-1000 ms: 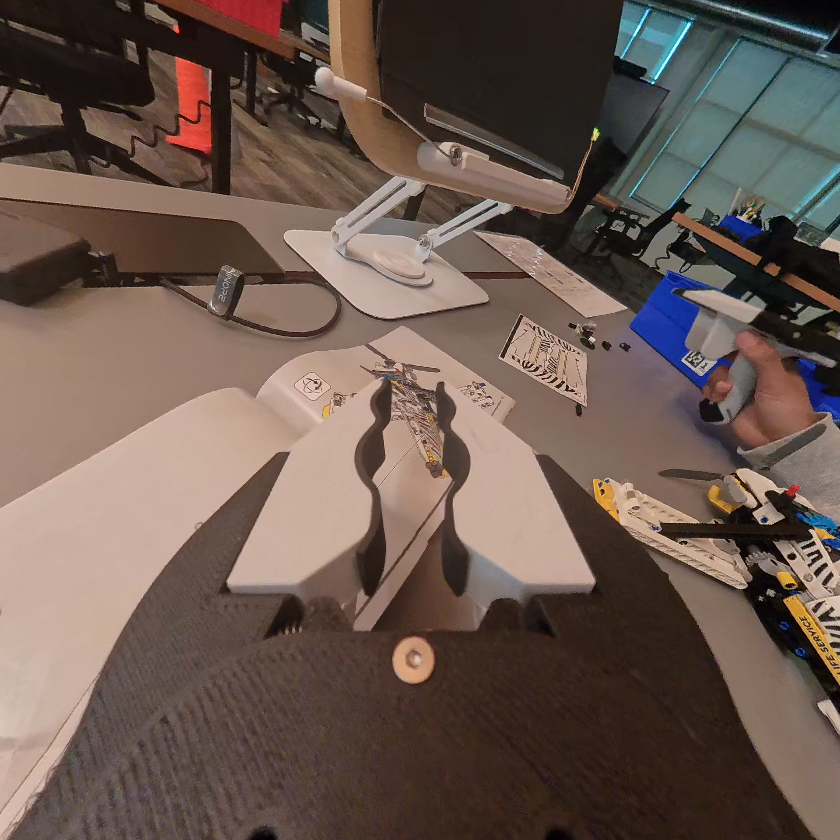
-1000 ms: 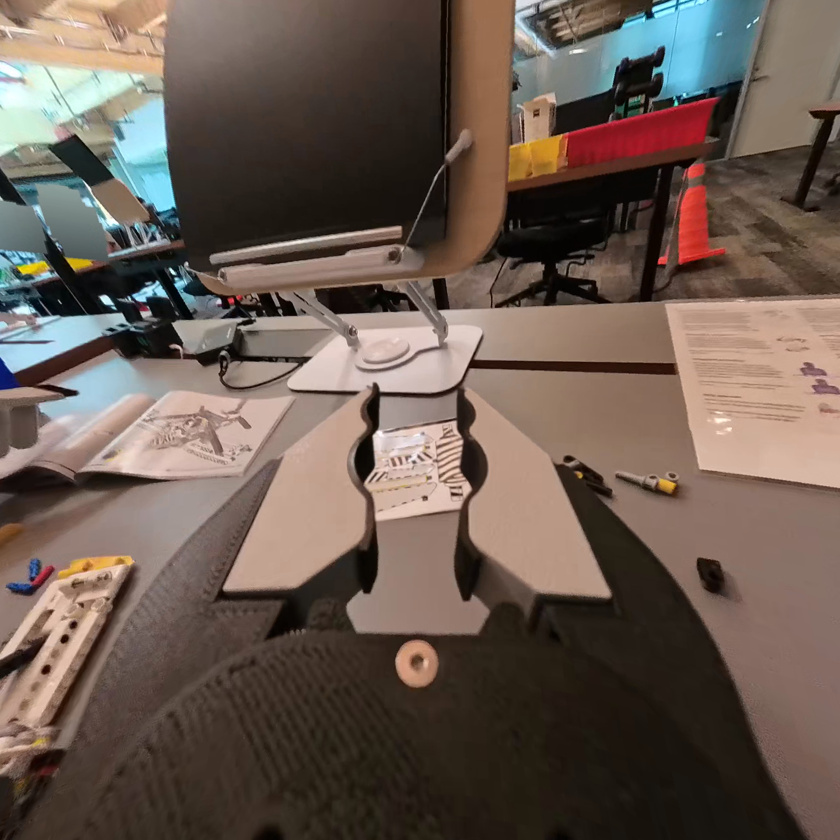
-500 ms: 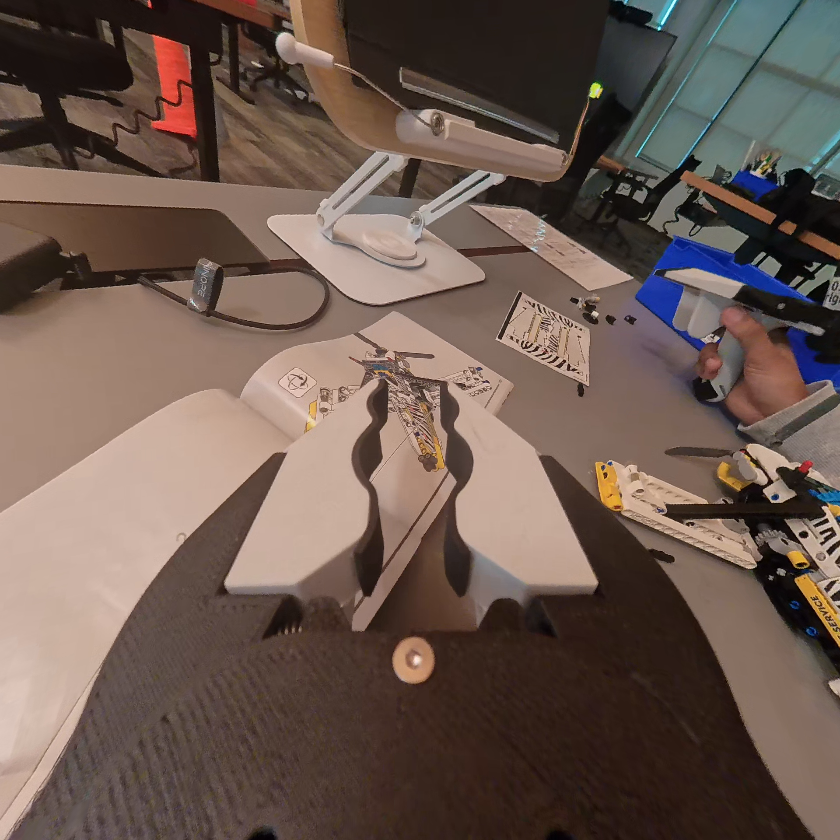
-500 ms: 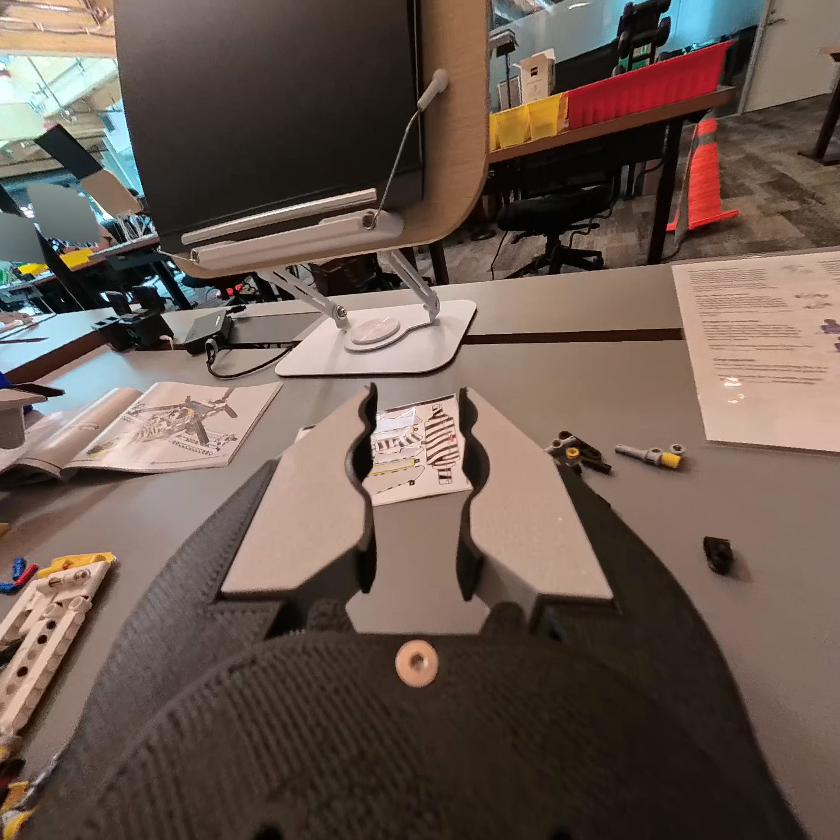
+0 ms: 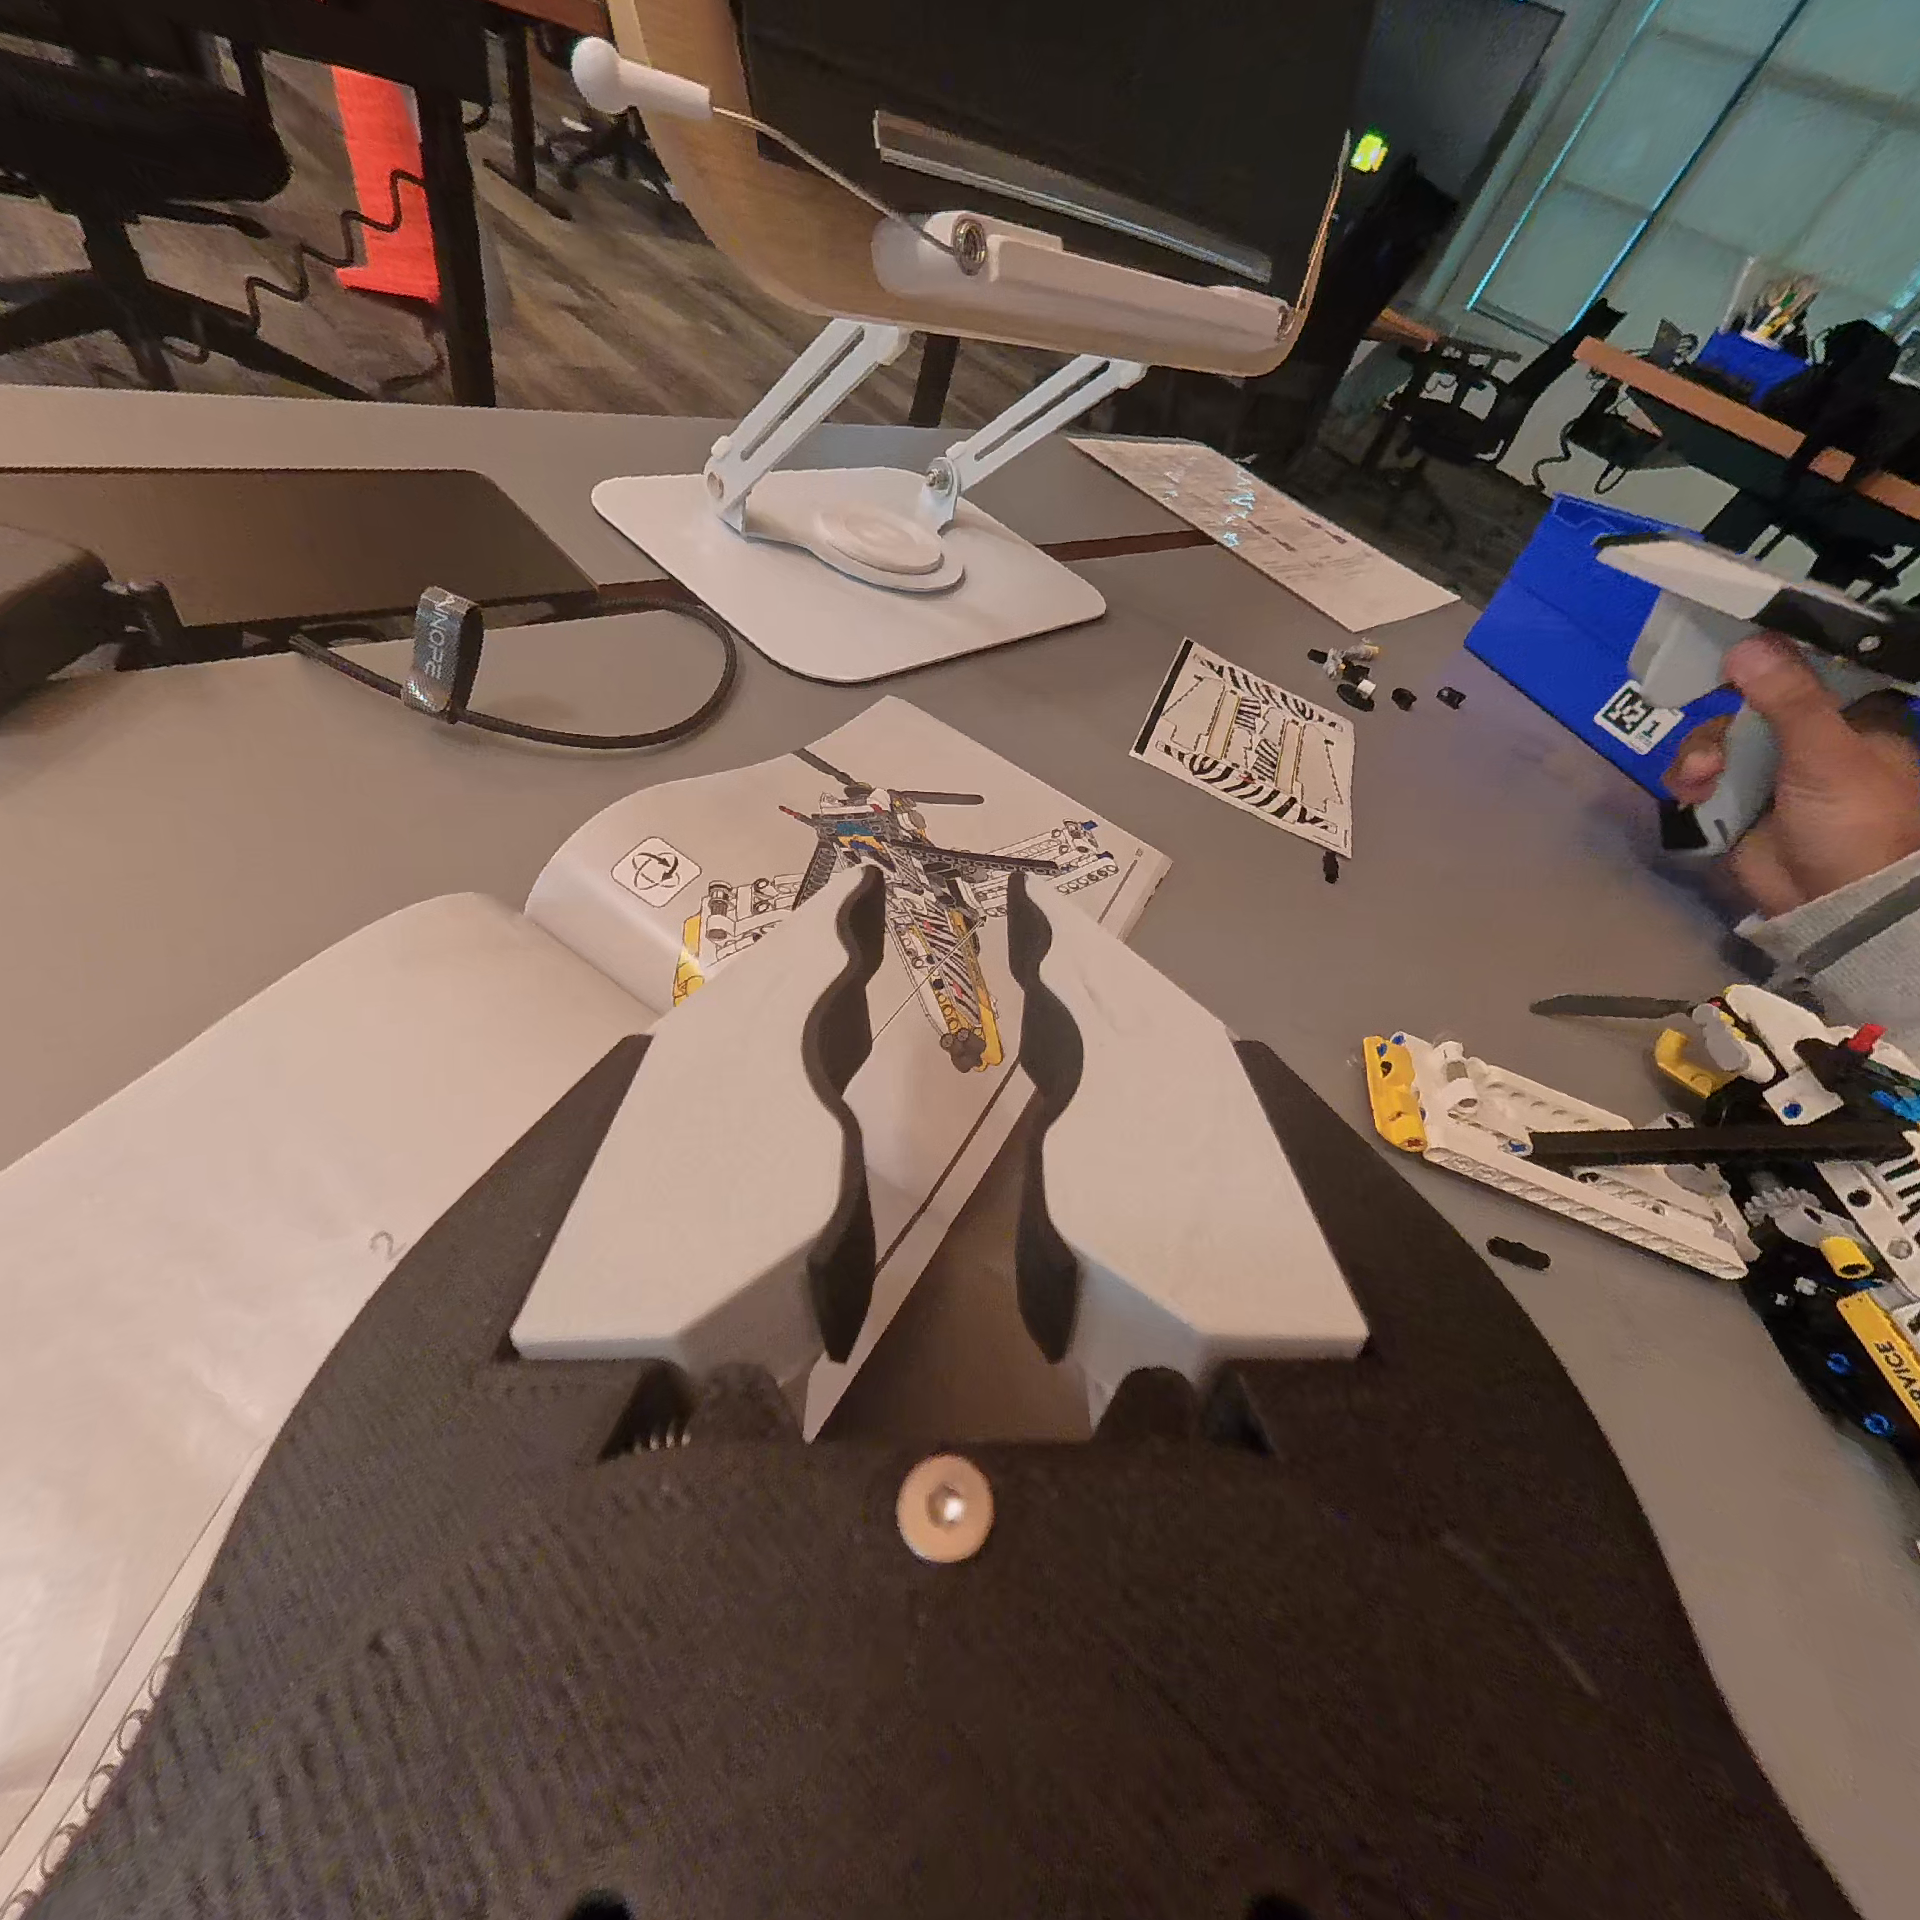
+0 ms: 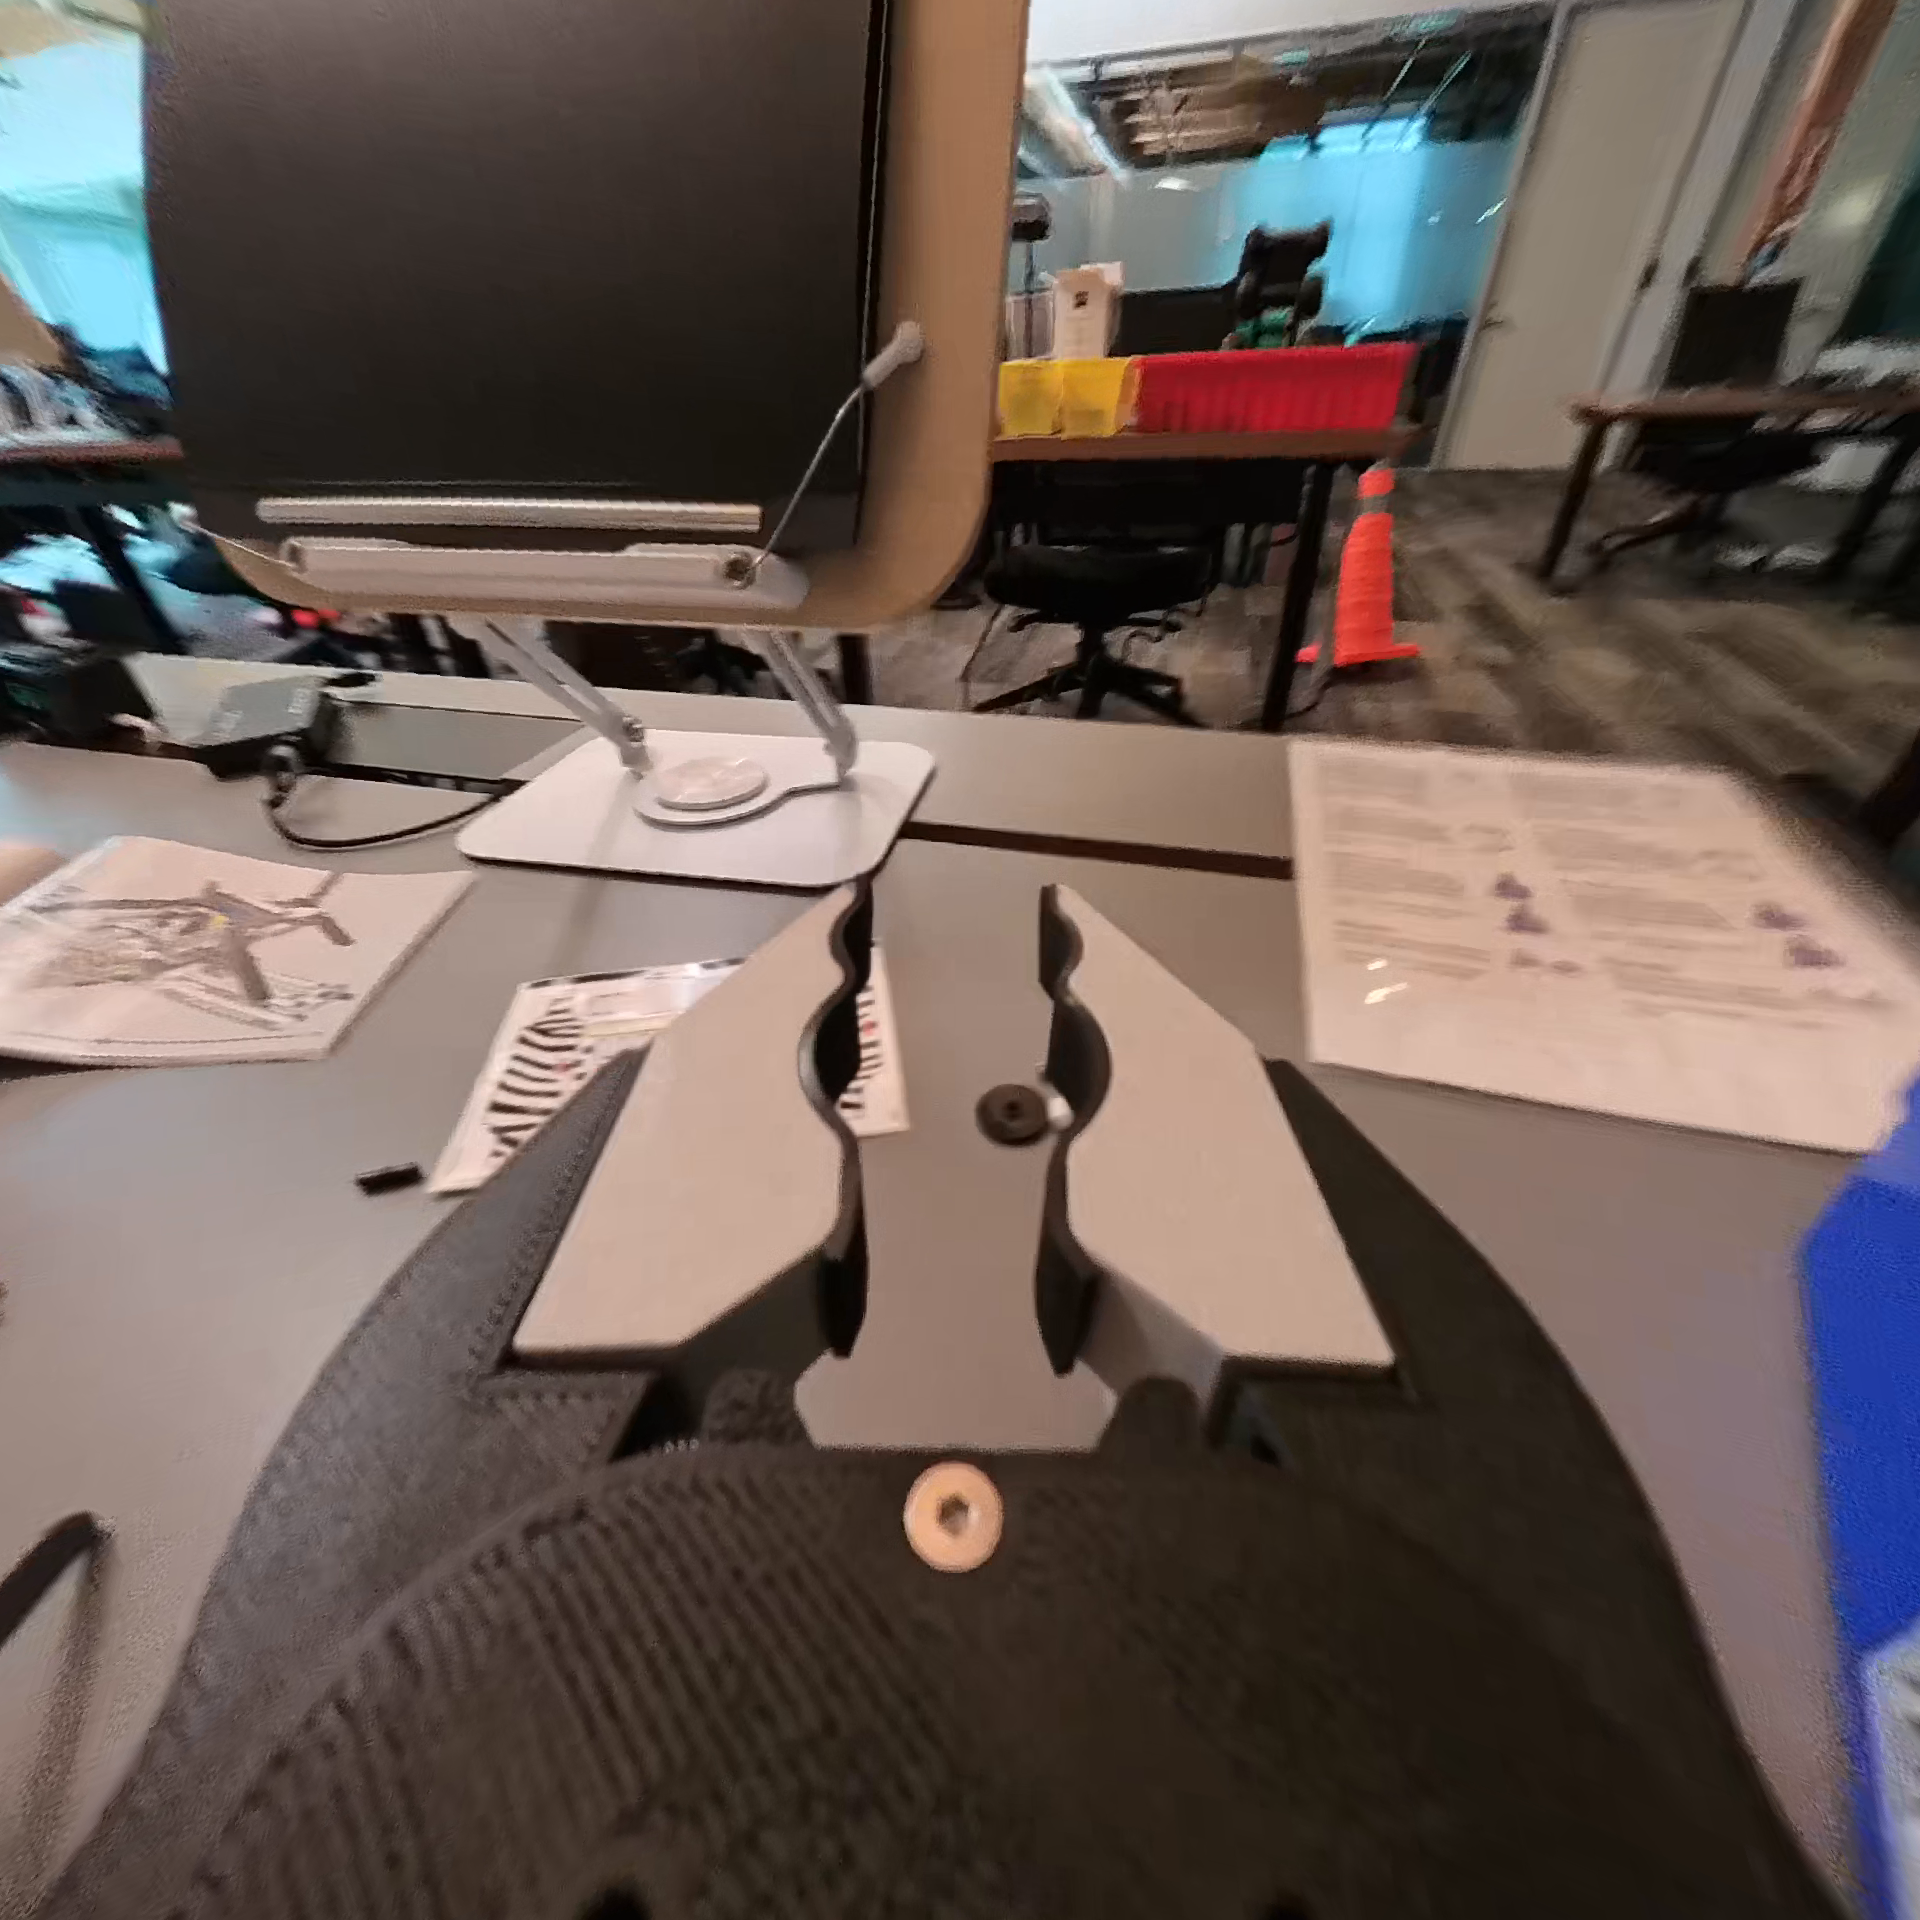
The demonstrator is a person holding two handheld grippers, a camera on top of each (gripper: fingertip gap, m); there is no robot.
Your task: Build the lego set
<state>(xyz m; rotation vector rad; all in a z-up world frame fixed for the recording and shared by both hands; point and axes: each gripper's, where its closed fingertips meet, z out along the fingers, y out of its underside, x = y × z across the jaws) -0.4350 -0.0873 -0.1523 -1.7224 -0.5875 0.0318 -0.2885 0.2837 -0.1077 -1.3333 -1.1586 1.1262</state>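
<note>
My left gripper (image 5: 938, 894) is open and empty, held over the open instruction booklet (image 5: 727, 883). The partly built white, yellow and black lego model (image 5: 1662, 1153) lies on the table to its right. My right gripper (image 6: 954, 914) is open and empty, low over the grey table. A small black round part (image 6: 1010, 1114) lies on the table between its fingers, close to the right finger (image 6: 1174, 1164). The striped sticker sheet (image 6: 561, 1060) lies left of it. In the left wrist view the right gripper (image 5: 1745, 623) is held by a hand at the far right.
A tablet on a white stand (image 5: 852, 582) is at the table's back, with a black cable (image 5: 582, 717) left of it. A blue bin (image 6: 1870, 1455) is at the right edge. A printed sheet (image 6: 1558, 925) lies at the back right. A tiny black piece (image 6: 390, 1176) lies by the sticker sheet. Left tips to right tips: about 40 cm.
My right gripper has moved right and forward off the sticker sheet, so a black round part now lies between its fingers. My left gripper has barely shifted over the booklet.
</note>
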